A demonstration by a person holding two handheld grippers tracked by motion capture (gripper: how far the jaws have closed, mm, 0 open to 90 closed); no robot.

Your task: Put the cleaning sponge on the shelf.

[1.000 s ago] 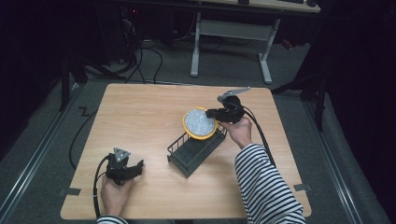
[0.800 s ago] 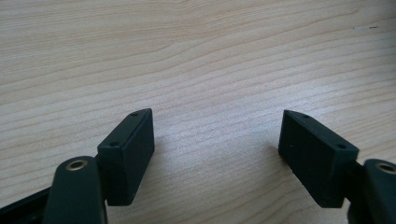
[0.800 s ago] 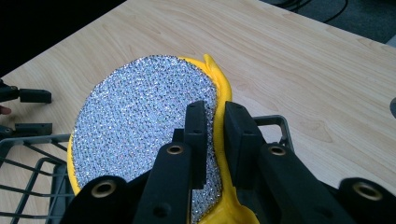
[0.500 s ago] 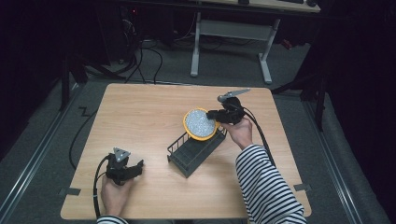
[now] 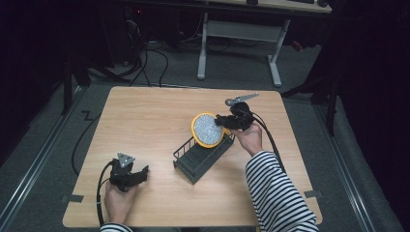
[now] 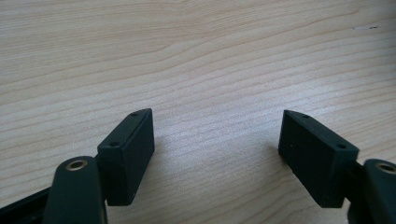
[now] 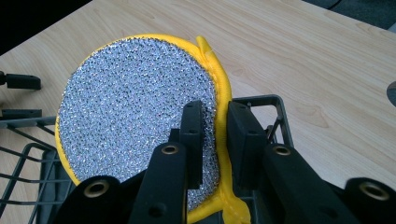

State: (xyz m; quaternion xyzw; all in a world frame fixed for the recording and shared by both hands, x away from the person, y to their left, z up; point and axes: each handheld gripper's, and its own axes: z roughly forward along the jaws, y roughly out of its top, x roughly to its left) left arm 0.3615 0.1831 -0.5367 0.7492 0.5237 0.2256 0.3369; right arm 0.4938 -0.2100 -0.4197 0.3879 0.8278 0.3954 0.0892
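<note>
Holding one round scrubber (image 7: 135,121) upright over one wire rack (image 5: 200,157).
Right gripper (image 7: 215,135) fingers, just easing apart, straddle its yellow rim; left gripper (image 6: 217,149) fingers released on worktop (image 5: 154,121).

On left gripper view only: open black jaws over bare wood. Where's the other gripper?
Observer: The right gripper is mid-table, at the far end of a black wire rack.
Operator: Holding anything?
Observer: Yes, a round silver mesh scrubber with a yellow rim. The pads sit against both faces near its rim, though the jaws have just been opening.
Operator: Is it in the rack?
Observer: It stands on edge, and its lower edge looks to be down inside the rack's end.
</note>
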